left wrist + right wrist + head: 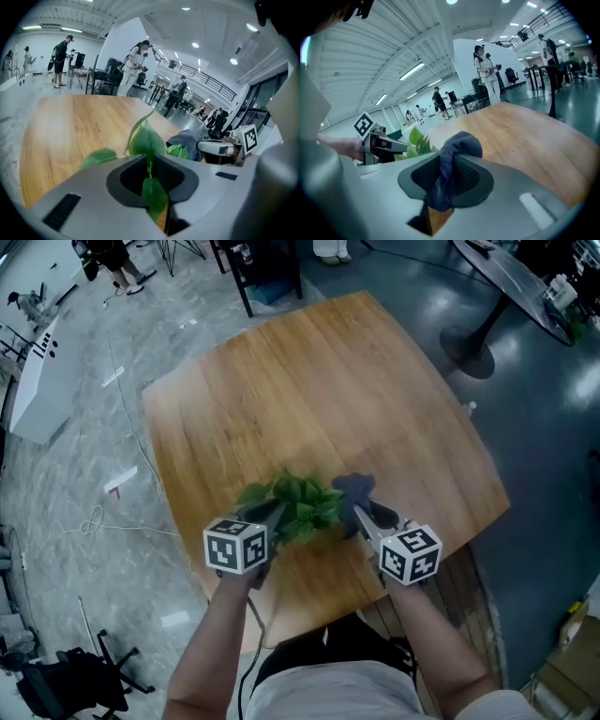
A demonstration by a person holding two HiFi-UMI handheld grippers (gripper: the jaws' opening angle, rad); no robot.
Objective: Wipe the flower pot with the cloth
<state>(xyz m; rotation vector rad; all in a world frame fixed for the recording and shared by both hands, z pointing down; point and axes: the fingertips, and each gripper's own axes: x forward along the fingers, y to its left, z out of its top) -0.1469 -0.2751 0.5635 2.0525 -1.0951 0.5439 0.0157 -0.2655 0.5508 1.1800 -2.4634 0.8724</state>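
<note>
Nearest to us, our left hand-held gripper (pixel 274 515) and our right hand-held gripper (pixel 356 514) sit side by side over the near edge of the desk (pixel 309 381). Each one has a white cube with black square marks on top.

In the left gripper view, the jaws are pinched together on the plant (pixel 298 502). A thin stem and a green leaf (pixel 152 197) sit right between them. More leaves stick up past the jaws.

In the right gripper view, the jaws are squeezed on the cloth (pixel 450 159). The cloth is dark blue-grey and bunched up. One end pokes out past the jaws and the other end hangs down behind them.

From the head view, the plant is between the two hand-held grippers. The cloth is just to the right of the leaves. We cannot see the flower pot, because the leaves cover it from above.

The desk is light brown wood with round corners, and it goes on past the plant.

Farther off, the floor (pixel 75 456) is pale grey on the left and dark and shiny on the right. A black round table (pixel 511 277) stands at the top right. Past the far end of the desk, a person in white (pixel 133 65) stands, and more people are behind.
</note>
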